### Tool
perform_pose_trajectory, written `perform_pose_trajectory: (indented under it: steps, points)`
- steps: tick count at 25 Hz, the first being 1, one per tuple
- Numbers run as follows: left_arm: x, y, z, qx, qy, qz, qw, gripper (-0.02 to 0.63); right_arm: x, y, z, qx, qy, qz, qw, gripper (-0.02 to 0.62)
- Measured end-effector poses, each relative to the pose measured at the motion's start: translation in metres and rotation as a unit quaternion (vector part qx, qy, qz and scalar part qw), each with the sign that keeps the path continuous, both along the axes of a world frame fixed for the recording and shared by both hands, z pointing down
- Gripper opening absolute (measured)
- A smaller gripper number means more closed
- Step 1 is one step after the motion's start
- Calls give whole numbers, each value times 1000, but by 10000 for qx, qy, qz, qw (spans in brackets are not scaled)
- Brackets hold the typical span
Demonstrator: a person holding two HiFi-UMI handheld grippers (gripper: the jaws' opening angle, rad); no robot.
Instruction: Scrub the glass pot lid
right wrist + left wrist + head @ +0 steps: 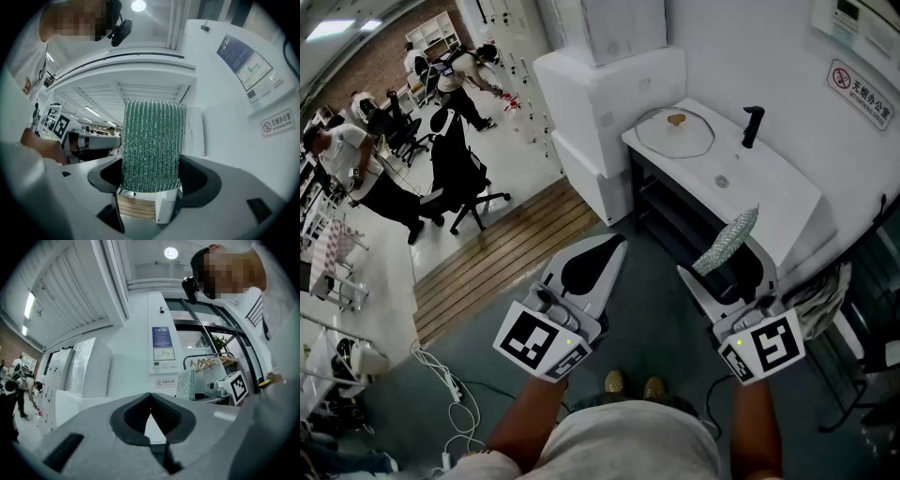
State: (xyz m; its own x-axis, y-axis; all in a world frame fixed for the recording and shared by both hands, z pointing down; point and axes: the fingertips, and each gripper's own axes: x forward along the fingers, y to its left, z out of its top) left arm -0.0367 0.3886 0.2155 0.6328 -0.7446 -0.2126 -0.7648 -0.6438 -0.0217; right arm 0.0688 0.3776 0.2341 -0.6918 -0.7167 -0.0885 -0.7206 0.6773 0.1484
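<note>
**Scrub pad gripped, lid lying flat across the room**

Nearest the person, the left gripper [615, 243] has its jaws pressed together with nothing between them; in the left gripper view [151, 399] the dark pads meet at their tips. Beside it, the right gripper [724, 272] has its jaws closed on a green scrub pad [727, 241]. In the right gripper view [152, 173] the pad [152, 140] stands lengthwise straight out of the jaws. In the head view its long axis slants up and to the right, its free end aimed at the table [773, 202].

Both grippers are well apart from that white table. At the table's far left corner the glass pot lid [661, 142] lies flat, its brown knob [676, 119] facing up. Being round, it shows no long axis. A drain [722, 182] sits in the table's middle, and a black faucet [752, 127] stands behind it, right of the lid.
</note>
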Motion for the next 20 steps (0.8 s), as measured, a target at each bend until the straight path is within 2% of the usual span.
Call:
perform_pose_trajectory:
  steps: [11,20]
  points:
    - [-18,-1,4,-27,83,-10,10000,15,-11,0,0,-107,-182,-48,9998,348]
    - [-54,-18,11,-77,185,21,9998,15,-32,-14,11,-310,-148,104,9994,348]
